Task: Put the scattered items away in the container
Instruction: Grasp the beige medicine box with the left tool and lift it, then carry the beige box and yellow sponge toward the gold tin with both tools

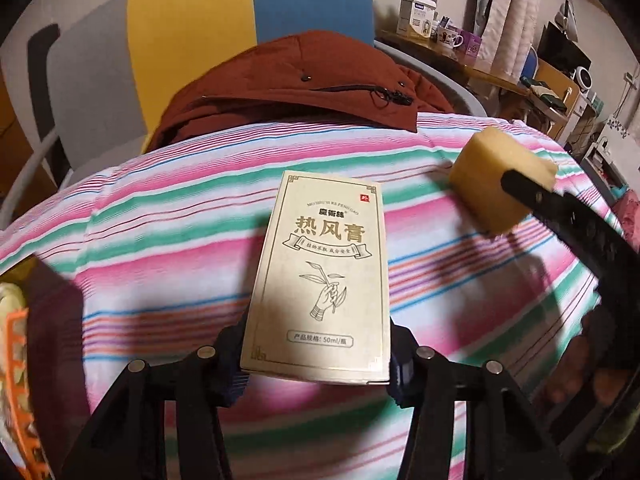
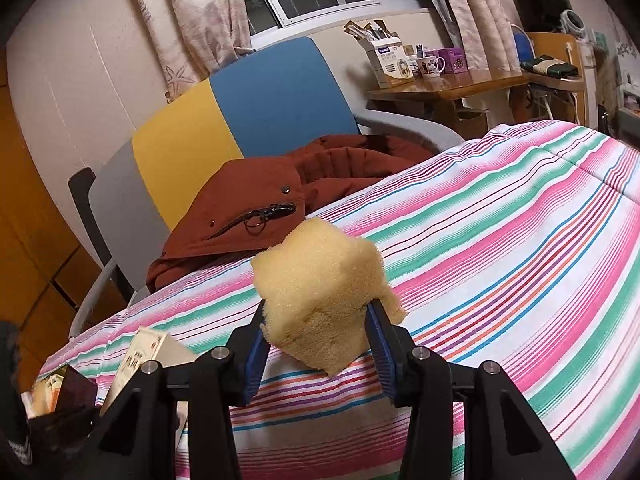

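A cream carton with Chinese print (image 1: 320, 272) sits between the fingers of my left gripper (image 1: 318, 348), which is shut on its lower sides above the striped bedspread (image 1: 160, 216). The same carton (image 2: 146, 346) shows tilted at the lower left of the right wrist view. My right gripper (image 2: 316, 320) is shut on a yellow sponge block (image 2: 320, 292), its blue pads denting the foam. The sponge (image 1: 492, 180) and one black finger (image 1: 560, 208) of the right gripper appear at the right of the left wrist view. A dark container (image 1: 52, 340) sits at the left edge.
A rust-red jacket (image 2: 260, 200) lies at the far edge of the bed, against a chair with a yellow and blue back (image 2: 240, 108). A wooden desk (image 2: 460, 84) with mugs and boxes stands behind. Something orange and meshed (image 1: 16, 380) sits by the container.
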Demonstrator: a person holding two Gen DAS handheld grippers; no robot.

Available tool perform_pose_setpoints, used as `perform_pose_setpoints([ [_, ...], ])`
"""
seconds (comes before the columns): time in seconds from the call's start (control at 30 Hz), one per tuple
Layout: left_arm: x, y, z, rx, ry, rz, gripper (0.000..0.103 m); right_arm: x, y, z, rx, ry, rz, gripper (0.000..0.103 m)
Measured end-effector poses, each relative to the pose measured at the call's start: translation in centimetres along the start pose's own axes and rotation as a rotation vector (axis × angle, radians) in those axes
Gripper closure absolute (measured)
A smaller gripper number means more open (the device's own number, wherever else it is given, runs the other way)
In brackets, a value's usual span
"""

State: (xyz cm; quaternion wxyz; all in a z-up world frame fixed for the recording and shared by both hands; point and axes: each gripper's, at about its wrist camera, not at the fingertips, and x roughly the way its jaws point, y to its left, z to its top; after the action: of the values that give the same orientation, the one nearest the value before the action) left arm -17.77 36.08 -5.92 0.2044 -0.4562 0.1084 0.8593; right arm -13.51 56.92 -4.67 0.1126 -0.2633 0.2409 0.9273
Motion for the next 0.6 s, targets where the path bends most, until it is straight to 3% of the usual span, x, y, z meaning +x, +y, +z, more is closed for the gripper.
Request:
perform_pose_setpoints([
  [0.27, -2.9, -0.3, -4.3, 0.055, -0.061, 0.049, 0.051, -0.9, 1.0, -0.8, -0.023, 0.037, -0.023, 0.058],
  [0.6, -6.0, 0.4, -8.5, 0.065, -0.108, 0.014, 0.051, -5.7, 3.8, -4.9, -0.108, 0.07, -0.029, 0.059],
])
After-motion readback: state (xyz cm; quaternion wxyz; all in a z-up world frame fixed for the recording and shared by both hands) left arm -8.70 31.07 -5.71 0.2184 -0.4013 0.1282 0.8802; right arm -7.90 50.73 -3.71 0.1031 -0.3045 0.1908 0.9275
